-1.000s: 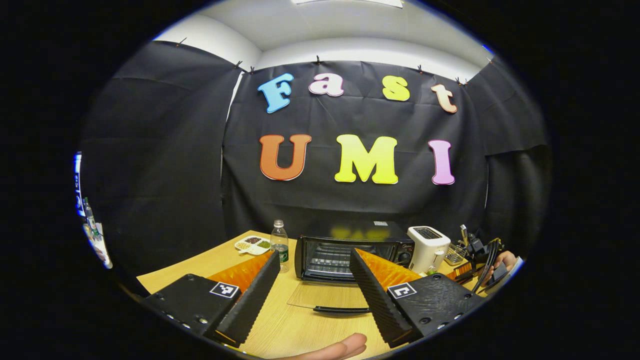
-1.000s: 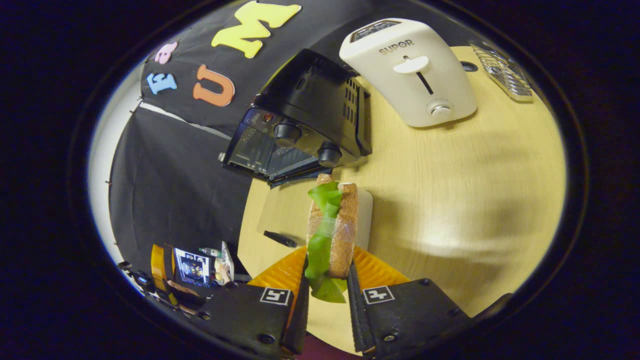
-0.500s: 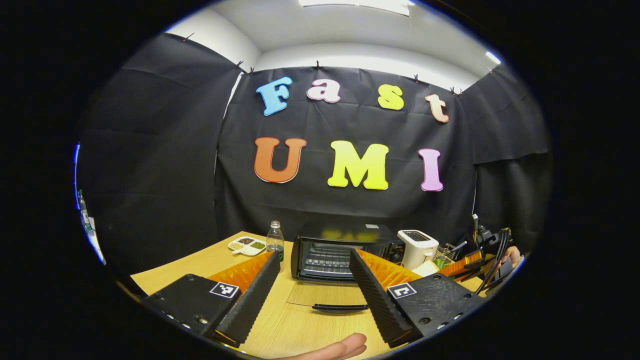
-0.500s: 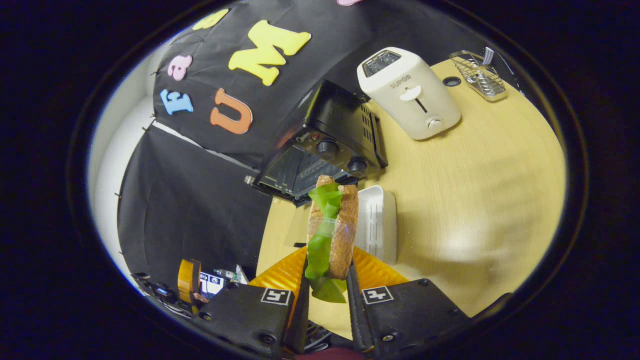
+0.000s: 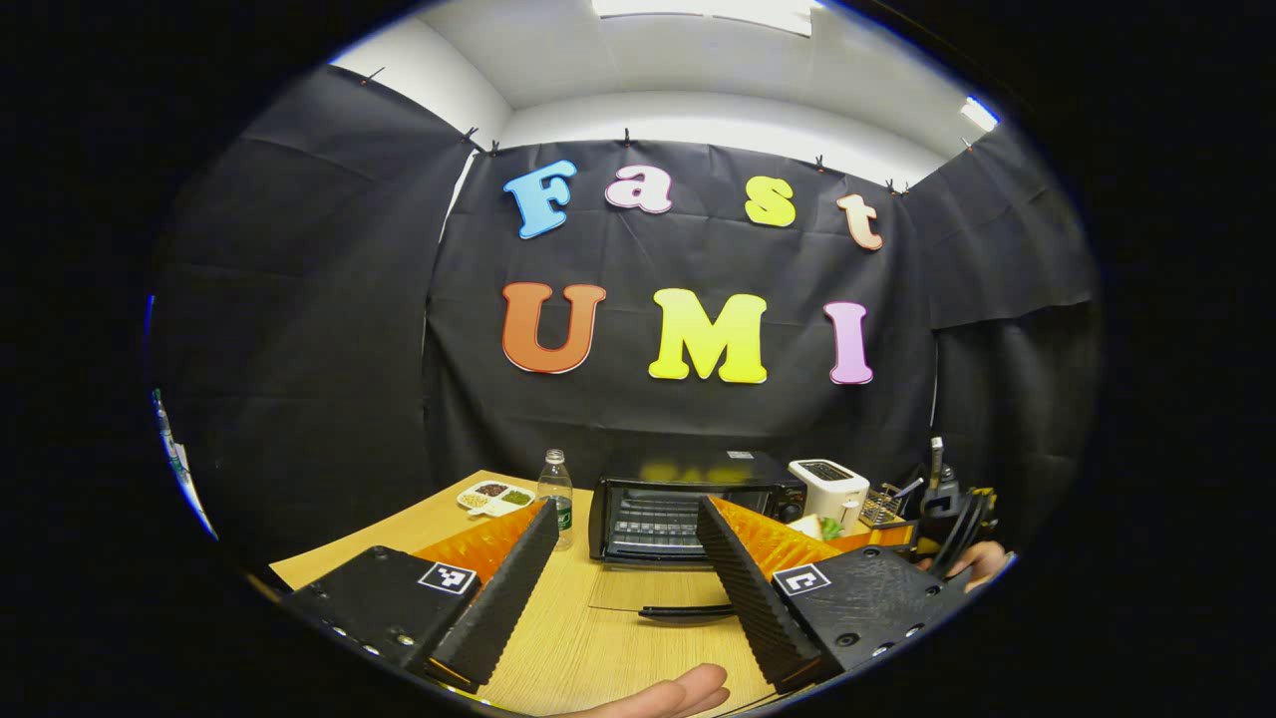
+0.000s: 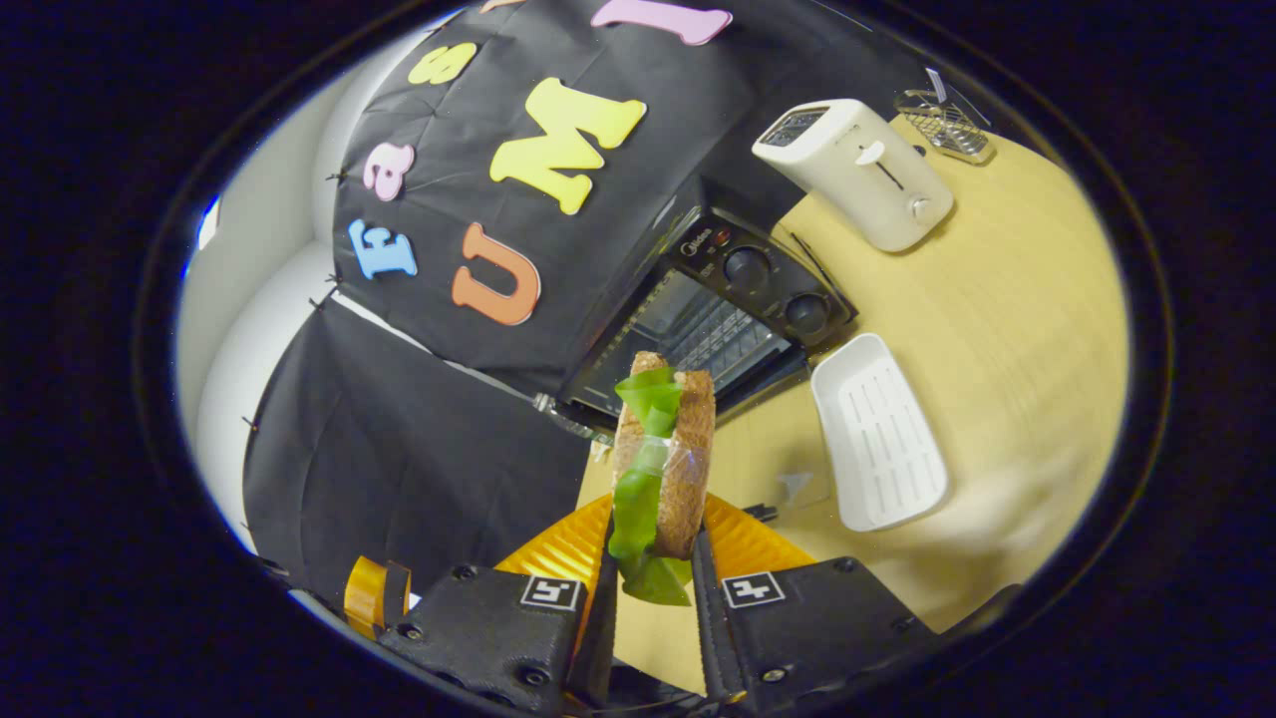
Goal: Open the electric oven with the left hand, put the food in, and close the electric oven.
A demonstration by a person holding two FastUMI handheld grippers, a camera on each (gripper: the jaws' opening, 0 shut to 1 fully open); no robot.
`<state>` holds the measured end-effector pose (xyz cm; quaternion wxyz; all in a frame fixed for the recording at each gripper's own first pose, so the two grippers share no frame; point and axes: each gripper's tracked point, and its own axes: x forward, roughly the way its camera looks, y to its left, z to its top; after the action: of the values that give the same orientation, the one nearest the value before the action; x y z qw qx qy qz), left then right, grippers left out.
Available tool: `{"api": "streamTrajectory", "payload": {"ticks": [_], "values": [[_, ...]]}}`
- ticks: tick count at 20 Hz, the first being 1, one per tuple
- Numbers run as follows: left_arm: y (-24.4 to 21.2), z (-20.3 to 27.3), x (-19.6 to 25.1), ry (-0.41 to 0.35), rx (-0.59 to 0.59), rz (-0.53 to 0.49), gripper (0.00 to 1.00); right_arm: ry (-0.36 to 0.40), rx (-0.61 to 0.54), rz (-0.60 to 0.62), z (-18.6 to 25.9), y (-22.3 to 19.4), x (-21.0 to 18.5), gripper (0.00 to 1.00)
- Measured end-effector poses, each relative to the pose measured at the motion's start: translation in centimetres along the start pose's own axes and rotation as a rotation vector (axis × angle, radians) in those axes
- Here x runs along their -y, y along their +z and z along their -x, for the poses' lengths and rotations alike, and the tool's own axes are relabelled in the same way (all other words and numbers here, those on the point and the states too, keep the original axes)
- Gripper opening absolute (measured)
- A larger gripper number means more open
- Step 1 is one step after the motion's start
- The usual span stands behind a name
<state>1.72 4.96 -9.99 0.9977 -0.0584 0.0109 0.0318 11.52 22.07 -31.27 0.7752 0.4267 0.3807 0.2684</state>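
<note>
**Sandwich held aloft before the open oven**

The right gripper (image 6: 650, 588) is clenched on a sandwich (image 6: 663, 459), both fingers pressing its bread faces, with green lettuce hanging from the near edge. It is rolled hard to one side, so in the right gripper view the wooden table (image 6: 1007, 329) and the electric oven (image 6: 713, 314) appear steeply tilted. The sandwich hangs in the air in front of the oven's open mouth, not yet inside. A white tray (image 6: 879, 434) lies empty on the table just beside the oven, and a white toaster (image 6: 857, 172) stands farther back with a wire basket (image 6: 942, 112) behind it.

The left gripper (image 5: 623, 568) is held level and low over the table, its fingers spread wide with nothing between them, facing the oven (image 5: 693, 499) from well back. The oven door (image 5: 663, 593) lies folded down flat on the table. A fingertip (image 5: 678, 690) shows at the bottom edge. A water bottle (image 5: 556, 494) and a small divided dish (image 5: 493, 496) stand left of the oven.

Compared with a second ago, the right gripper has swung from over the tray toward the oven front, and the toaster has receded. The left gripper has drawn back a little; the oven looks smaller.
</note>
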Motion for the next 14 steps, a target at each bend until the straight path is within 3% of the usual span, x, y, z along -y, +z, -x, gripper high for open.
{"api": "streamTrajectory", "payload": {"ticks": [9, 14], "values": [[-0.7, -0.1, -3.5, 0.018, -0.018, 0.001, 0.92, -0.022, 0.438, -0.219, -13.9, 4.5, 0.1, 0.38], [-0.9, -0.5, -3.3, -0.025, -0.017, 0.046, 0.92, -0.067, 0.578, -0.191, -20.7, 7.6, 0.3, 0.38]]}}
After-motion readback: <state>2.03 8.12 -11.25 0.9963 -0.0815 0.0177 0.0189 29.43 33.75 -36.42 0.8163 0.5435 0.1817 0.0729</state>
